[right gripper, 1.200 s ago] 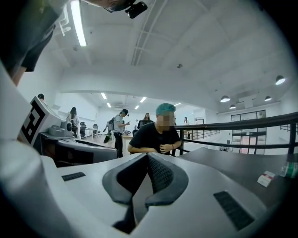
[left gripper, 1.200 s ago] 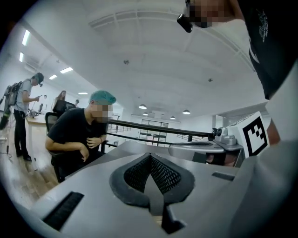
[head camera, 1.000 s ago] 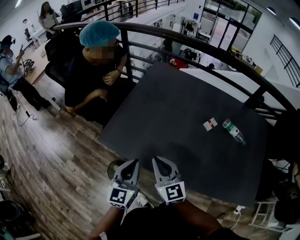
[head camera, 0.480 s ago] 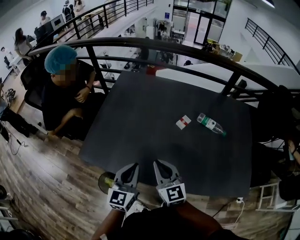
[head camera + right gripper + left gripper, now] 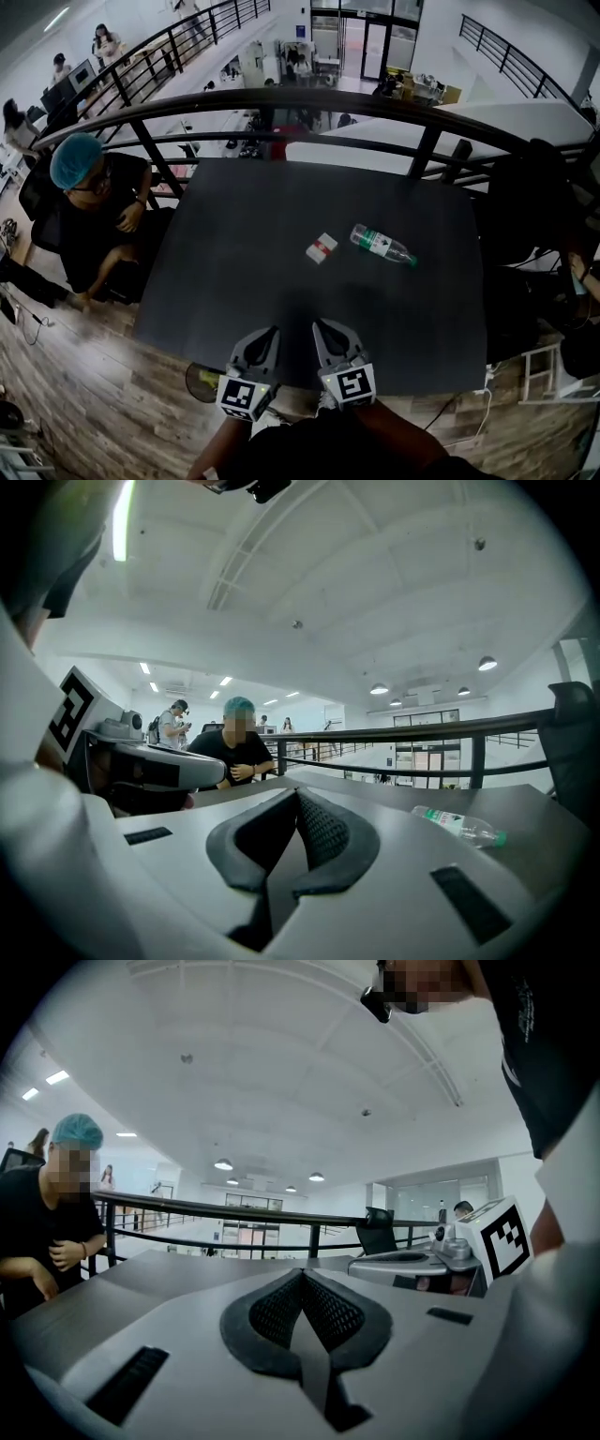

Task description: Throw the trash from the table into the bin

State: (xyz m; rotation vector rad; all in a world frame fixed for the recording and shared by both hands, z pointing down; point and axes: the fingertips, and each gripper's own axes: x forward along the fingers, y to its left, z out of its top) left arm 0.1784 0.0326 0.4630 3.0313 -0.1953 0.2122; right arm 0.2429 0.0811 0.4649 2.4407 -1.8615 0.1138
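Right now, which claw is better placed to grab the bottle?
Right, probably. The bottle lies off to the right, nearer the right claw; the left claw sits farther. Both are shut, empty.

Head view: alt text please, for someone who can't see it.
A plastic bottle and a small red-and-white packet lie near the middle of a dark table. The left gripper and right gripper, shut and empty, hover at its near edge.
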